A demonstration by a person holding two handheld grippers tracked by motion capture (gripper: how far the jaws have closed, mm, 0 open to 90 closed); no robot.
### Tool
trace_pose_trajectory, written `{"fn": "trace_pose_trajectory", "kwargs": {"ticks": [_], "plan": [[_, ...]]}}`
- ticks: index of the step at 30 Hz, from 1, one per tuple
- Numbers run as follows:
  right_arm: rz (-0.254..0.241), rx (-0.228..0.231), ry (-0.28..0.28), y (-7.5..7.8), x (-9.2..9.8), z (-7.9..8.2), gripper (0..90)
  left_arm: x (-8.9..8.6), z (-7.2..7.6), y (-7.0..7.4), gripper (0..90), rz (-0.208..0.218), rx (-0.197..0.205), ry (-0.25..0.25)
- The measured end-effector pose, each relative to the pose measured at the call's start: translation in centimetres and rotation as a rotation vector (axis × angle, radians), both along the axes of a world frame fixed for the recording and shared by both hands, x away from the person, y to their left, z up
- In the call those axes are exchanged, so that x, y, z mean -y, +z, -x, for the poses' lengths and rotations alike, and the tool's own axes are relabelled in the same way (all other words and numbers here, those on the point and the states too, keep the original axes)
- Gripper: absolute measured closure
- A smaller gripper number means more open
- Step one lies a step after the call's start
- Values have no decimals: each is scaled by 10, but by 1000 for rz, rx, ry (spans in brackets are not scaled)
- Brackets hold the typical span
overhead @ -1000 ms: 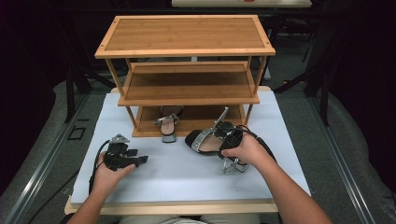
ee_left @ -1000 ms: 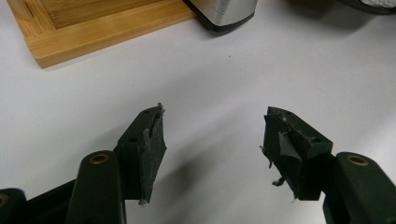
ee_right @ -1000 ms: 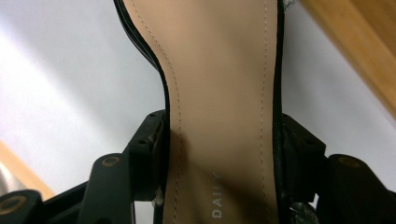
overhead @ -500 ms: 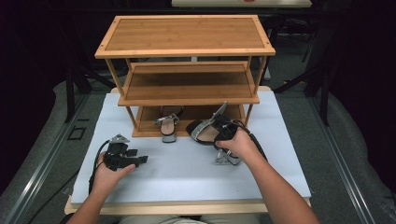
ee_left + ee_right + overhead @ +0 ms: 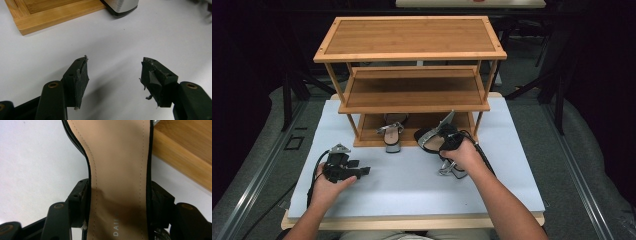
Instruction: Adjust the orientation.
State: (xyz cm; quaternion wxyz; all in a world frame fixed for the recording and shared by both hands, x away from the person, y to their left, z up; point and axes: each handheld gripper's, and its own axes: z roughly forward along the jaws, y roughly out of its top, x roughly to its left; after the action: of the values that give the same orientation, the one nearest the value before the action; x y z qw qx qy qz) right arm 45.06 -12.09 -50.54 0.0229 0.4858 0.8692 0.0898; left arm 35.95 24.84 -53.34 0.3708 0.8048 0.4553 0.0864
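A black sandal with a tan insole is gripped across its middle by my right gripper, whose pads press on both edges of the sole. These jaws have just been opening slightly with the sandal still between them. Its toe points at the front edge of the bottom shelf, and its silver block heel sits under the hand. The matching sandal lies on the bottom shelf with its heel sticking out. My left gripper rests open on the white table, with nothing between its jaws.
The bamboo shoe rack has three tiers and stands at the back of the white tabletop. Its middle shelf is bare. Its base frame lies just ahead of the left gripper. Dark floor surrounds the table.
My right hand has carried the sandal forward and down toward the rack's bottom shelf. The left hand and its gripper have stayed put.
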Motion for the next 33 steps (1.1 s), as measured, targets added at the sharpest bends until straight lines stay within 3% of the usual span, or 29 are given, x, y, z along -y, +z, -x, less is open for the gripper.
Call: {"fn": "trace_pose_trajectory", "kwargs": {"ticks": [1, 3, 5, 8, 9, 10, 13, 14, 15, 16, 17, 18, 19, 20, 21, 23, 27, 33], "plan": [[8, 23, -1, -2, -1, 1, 407, 0, 0, 0, 382, 0, 0, -1], [9, 10, -3, -5, 0, 2, 404, 0, 0, 0, 382, 1, 0, 1], [-32, 13, -14, -6, 3, 2, 400, 0, 0, 0, 382, 1, 0, 0], [-38, 22, -6, -2, 3, 3, 372, 1, 0, 0, 382, -2, -1, 0], [27, -53, 16, 8, 3, 2, 367, 1, 0, 0, 382, -2, -1, 0], [-33, 34, -4, 3, 3, 5, 361, 1, 0, 0, 382, -3, -2, 0], [-69, 67, 4, 13, 4, 7, 351, 1, 0, 0, 382, -2, -2, 0], [-43, 112, 7, 17, 4, 9, 351, 1, 0, 0, 382, -2, -2, 0], [-91, 92, 13, 21, 5, 10, 351, 1, 0, 0, 382, -2, -3, 0], [-49, 131, 8, 26, 3, 13, 351, 1, 0, 0, 382, -2, -2, 0], [-101, 114, 23, 31, 5, 14, 351, 1, 0, 0, 382, -1, -2, 0], [-59, 152, 20, 37, 3, 18, 351, 1, 0, 0, 382, -1, -2, 0], [-131, 111, 43, 41, 5, 19, 351, 1, 1, 0, 382, -1, -1, 0], [-129, 125, 50, 45, 5, 22, 352, 1, 1, 0, 382, -1, -2, -1], [-96, 159, 43, 50, 3, 26, 354, 1, 1, 0, 382, -2, -2, 0], [-110, 182, 64, 62, 6, 35, 366, 1, 1, 0, 382, -2, -1, 0], [-116, 199, 77, 69, 13, 43, 379, 0, 1, 0, 382, 2, -2, 1], [-133, 217, 62, 74, 42, 59, 394, 0, 0, -1, 382, 1, -4, 4]]}}
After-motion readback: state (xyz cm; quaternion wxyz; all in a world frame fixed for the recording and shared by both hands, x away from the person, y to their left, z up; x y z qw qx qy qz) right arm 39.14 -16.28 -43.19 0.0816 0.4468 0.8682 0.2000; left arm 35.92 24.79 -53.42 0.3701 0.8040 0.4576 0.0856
